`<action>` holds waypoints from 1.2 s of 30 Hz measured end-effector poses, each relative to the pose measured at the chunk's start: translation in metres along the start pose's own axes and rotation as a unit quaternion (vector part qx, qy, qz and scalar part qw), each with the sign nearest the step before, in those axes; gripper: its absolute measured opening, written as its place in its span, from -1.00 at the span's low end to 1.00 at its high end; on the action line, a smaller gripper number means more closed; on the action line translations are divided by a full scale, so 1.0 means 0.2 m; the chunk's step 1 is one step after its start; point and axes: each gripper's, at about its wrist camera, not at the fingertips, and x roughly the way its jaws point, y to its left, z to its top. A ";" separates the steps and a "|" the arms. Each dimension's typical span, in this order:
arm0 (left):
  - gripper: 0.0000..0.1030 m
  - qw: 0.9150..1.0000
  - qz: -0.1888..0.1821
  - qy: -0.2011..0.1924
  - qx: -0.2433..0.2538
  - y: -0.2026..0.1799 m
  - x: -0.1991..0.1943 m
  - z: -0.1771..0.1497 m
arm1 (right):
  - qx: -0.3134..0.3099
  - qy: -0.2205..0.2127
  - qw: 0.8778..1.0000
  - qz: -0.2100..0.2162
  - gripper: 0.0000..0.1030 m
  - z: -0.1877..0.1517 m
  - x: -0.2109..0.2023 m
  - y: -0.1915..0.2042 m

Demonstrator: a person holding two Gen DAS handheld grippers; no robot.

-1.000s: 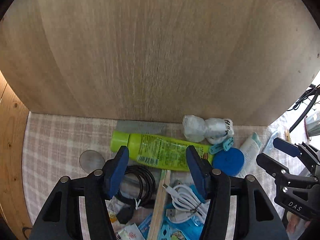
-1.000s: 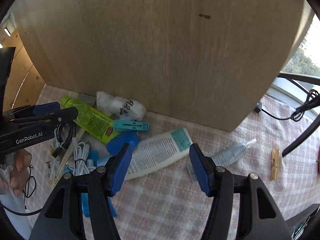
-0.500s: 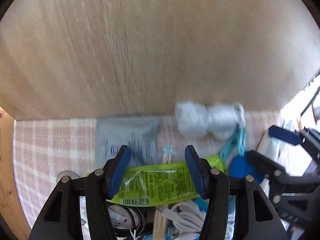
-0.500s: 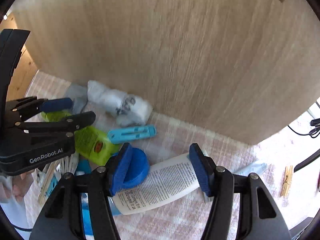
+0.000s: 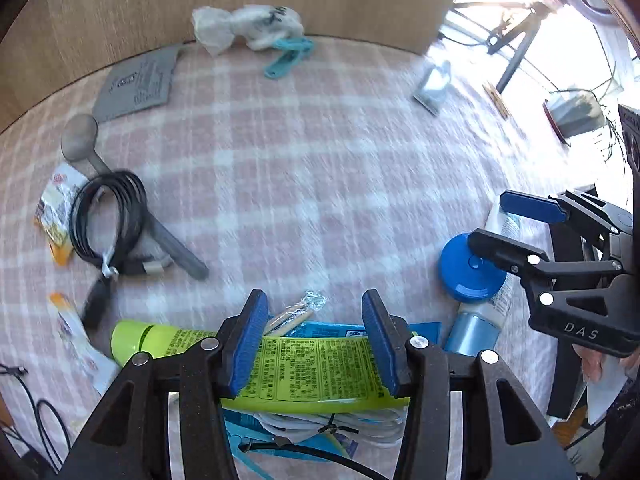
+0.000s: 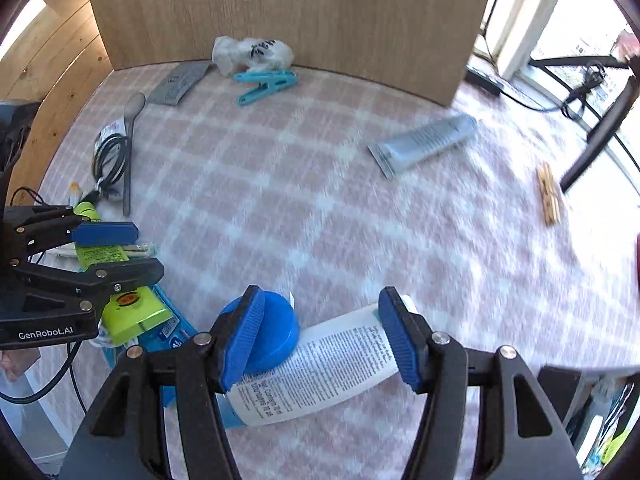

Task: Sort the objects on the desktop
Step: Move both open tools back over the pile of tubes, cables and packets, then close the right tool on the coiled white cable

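A green tube (image 5: pixel 312 372) lies crosswise under my left gripper (image 5: pixel 314 296). It is longer than the gap, and its cap pokes out to the left. The left jaws are closing, but the pads stand apart and do not pinch the tube. It rests on a blue packet (image 5: pixel 420 328) and a white cable (image 5: pixel 320 424). A white printed tube (image 6: pixel 320 364) and a blue disc (image 6: pixel 276 328) lie the same way under my open right gripper (image 6: pixel 320 292). Each view also shows the other tool: the left gripper (image 6: pixel 150 251) and the right gripper (image 5: pixel 486 218).
By the wooden wall (image 6: pixel 320 8) lie a white bag (image 6: pixel 252 54), a teal peg (image 6: pixel 264 84) and a grey packet (image 6: pixel 176 82). A spoon (image 6: pixel 130 128) and a black cable (image 6: pixel 110 156) are at the left. A silver tube (image 6: pixel 424 144) and a wooden peg (image 6: pixel 550 196) lie to the right.
Both grippers drew back from the wooden wall. The green tube, white tube and blue disc came along under them. The left jaws narrowed a little. The bag, peg and grey packet stayed.
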 end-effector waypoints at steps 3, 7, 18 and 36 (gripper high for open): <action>-0.12 1.000 -0.001 -0.009 -0.007 -0.05 -0.07 -0.13 | 0.016 0.020 1.000 0.001 0.14 -0.16 -0.05 -0.06; -0.12 0.995 0.045 -0.074 -0.053 0.03 -0.31 -0.22 | 0.041 -0.001 0.999 0.003 0.13 -0.32 -0.21 -0.06; -0.12 0.993 0.029 -0.088 -0.073 0.09 -0.47 -0.46 | -0.043 -0.021 0.993 0.112 -0.24 -0.21 -0.32 0.41; -0.19 0.993 -0.005 -0.054 -0.103 0.07 -0.23 -0.50 | -0.067 0.062 0.986 0.140 -0.51 -0.12 0.00 0.60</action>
